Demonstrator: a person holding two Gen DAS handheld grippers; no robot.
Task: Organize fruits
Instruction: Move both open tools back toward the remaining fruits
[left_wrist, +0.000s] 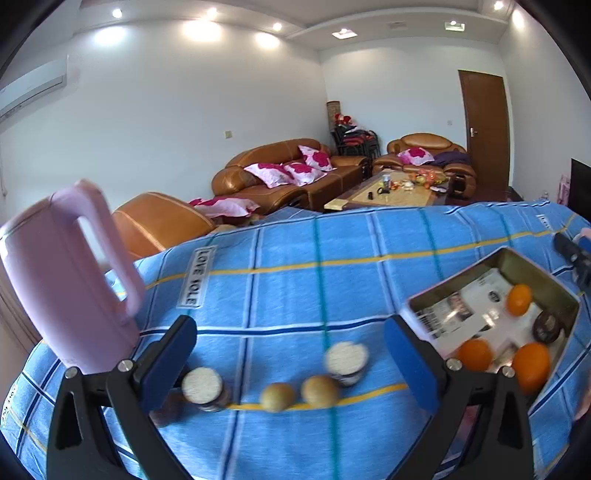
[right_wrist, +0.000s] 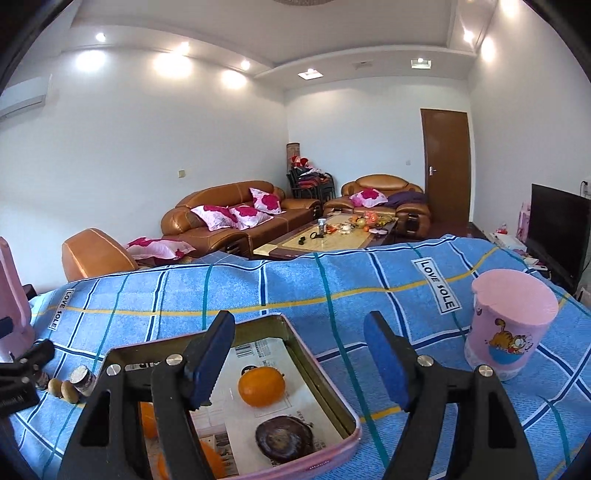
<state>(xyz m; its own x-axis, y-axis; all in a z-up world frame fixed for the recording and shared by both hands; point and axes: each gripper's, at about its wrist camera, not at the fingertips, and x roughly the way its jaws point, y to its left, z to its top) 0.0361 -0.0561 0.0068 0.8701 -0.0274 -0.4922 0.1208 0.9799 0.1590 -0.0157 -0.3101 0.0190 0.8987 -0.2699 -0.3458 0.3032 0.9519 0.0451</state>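
Note:
Two small brown round fruits (left_wrist: 299, 394) lie side by side on the blue checked cloth, between the fingers of my open, empty left gripper (left_wrist: 291, 354). Two dark halved fruits with pale cut faces (left_wrist: 347, 360) (left_wrist: 203, 387) sit beside them. A metal tray (left_wrist: 491, 273) lined with newspaper holds three oranges (left_wrist: 519, 299) and a dark fruit (left_wrist: 546, 326). My right gripper (right_wrist: 295, 354) is open and empty above the tray's (right_wrist: 325, 373) far rim, over an orange (right_wrist: 261, 386) and the dark fruit (right_wrist: 282, 439). The brown fruits also show at the left in the right wrist view (right_wrist: 62, 389).
A pink jug (left_wrist: 70, 280) stands at the left, close to my left finger. A pink cartoon cup (right_wrist: 511, 323) stands at the right of the table. Brown sofas (right_wrist: 240, 218) and a coffee table lie beyond the far table edge.

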